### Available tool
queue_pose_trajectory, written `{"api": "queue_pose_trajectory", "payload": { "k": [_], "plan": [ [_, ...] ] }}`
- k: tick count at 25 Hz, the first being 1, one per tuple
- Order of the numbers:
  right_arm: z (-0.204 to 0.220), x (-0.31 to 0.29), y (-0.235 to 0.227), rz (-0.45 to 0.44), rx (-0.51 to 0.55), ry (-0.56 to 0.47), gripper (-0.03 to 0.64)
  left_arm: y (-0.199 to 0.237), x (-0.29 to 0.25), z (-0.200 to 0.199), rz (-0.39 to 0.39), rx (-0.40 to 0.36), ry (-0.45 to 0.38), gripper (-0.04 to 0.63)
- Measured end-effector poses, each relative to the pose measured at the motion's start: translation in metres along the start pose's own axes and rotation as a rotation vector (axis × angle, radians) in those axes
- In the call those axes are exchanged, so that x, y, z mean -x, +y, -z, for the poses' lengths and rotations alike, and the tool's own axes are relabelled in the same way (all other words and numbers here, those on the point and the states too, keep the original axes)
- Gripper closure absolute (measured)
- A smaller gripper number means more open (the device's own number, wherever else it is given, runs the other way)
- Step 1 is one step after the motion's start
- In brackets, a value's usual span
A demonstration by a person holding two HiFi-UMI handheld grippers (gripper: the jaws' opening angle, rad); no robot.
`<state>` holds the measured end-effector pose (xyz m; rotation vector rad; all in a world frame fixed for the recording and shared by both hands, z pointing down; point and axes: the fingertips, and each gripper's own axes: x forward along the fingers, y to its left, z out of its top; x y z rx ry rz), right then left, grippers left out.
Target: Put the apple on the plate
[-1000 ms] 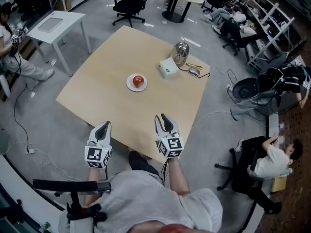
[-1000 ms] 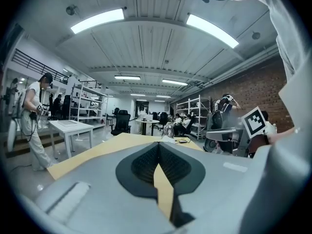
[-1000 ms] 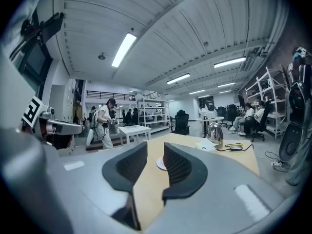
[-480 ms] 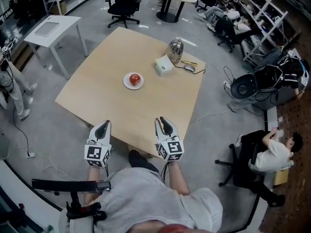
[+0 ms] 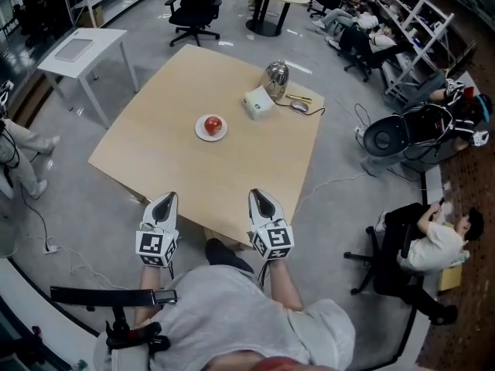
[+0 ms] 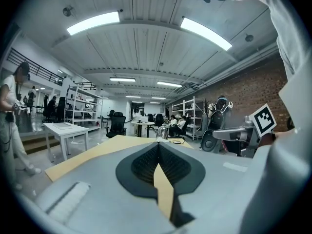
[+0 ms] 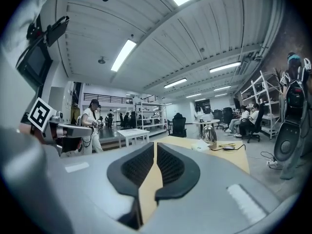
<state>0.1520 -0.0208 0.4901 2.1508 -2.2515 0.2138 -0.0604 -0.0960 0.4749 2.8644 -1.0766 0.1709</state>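
The apple sits on the plate mid-counter (task looks done). At the near edge, the left hand-held gripper is clenched empty; the right hand-held gripper has just been closing on nothing.

Left tongs closed, empty; tan table ahead; white side table at left.
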Motion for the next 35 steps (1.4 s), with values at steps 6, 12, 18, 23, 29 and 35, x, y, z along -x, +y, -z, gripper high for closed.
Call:
{"api": "queue_pose_trajectory", "payload": {
  "k": [6,12,18,23,29,35],
  "plan": [
    [-0.0033,-0.0002,0.0007,-0.004,0.002,-0.005,0.611,-0.0012,-0.0020,-0.0035,0.006,-0.004,-0.008,0.575],
    [-0.0067,0.0016,0.0023,-0.014,0.005,-0.008,0.611,-0.0026,-0.0017,-0.0056,0.006,-0.007,-0.009,0.575],
    [-0.0052,0.0012,0.0021,-0.011,0.007,-0.011,0.611,-0.0003,-0.0018,-0.0033,0.004,-0.010,-0.012,0.575],
    [-0.0066,0.0013,0.0016,-0.013,0.006,-0.008,0.611,-0.0014,-0.0018,-0.0048,0.005,-0.010,-0.010,0.575],
    [-0.0056,-0.0017,0.0013,-0.022,0.008,-0.001,0.611,-0.0005,-0.0028,-0.0050,-0.001,-0.009,-0.010,0.575],
    [-0.0053,-0.0022,0.0024,-0.032,0.005,0.006,0.611,-0.0020,-0.0039,-0.0056,0.001,-0.007,-0.010,0.575]
  ]
}}
